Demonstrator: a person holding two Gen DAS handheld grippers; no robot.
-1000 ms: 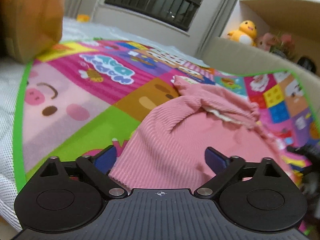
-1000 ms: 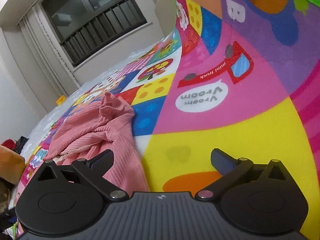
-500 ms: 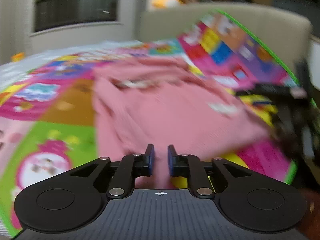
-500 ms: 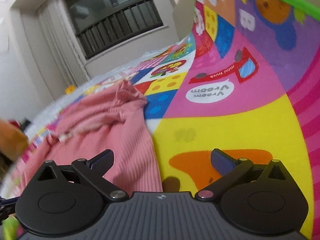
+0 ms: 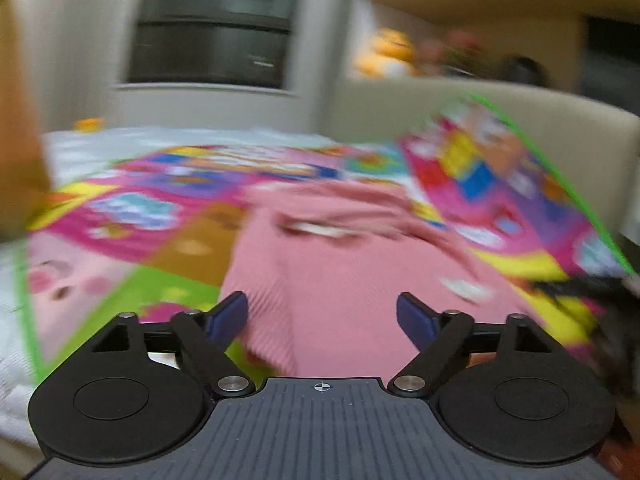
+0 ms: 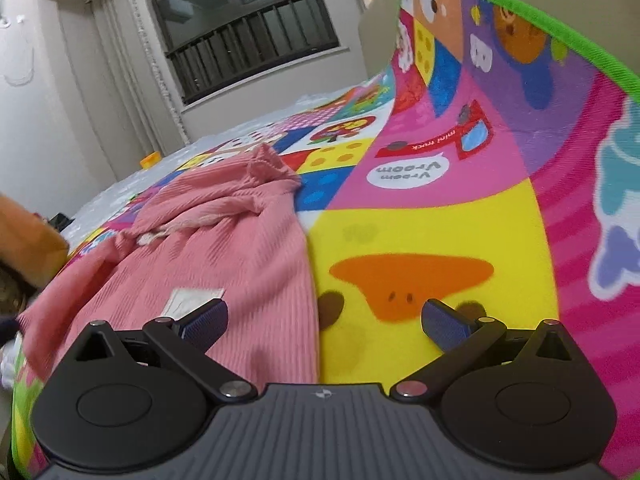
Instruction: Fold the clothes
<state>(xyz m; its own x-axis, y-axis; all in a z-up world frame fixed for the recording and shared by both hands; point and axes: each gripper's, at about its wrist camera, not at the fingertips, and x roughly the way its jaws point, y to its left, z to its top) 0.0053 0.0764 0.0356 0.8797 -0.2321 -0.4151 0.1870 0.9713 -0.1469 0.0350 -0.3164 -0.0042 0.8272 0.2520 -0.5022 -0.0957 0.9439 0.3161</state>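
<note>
Right wrist: one pink garment [image 6: 224, 264], two spread tools [image 6: 324, 320].

The garment [image 6: 224, 248] is salmon pink with fine vertical ribbing and carries a white label [image 6: 188, 298] at about 7 o'clock in the right wrist view. Under it the play mat [image 6: 432, 236] is a patchwork of yellow, magenta, purple and blue panels with cartoon prints, an orange duck bill on yellow at 5 o'clock, and a bright green border [image 6: 532, 12] at 1 o'clock. In the blurred left wrist view, a plush toy [image 5: 386, 54] at 1 o'clock looks yellow-orange. Both grippers' fingertips [image 6: 444, 326] are dark blue on black bodies.
</note>
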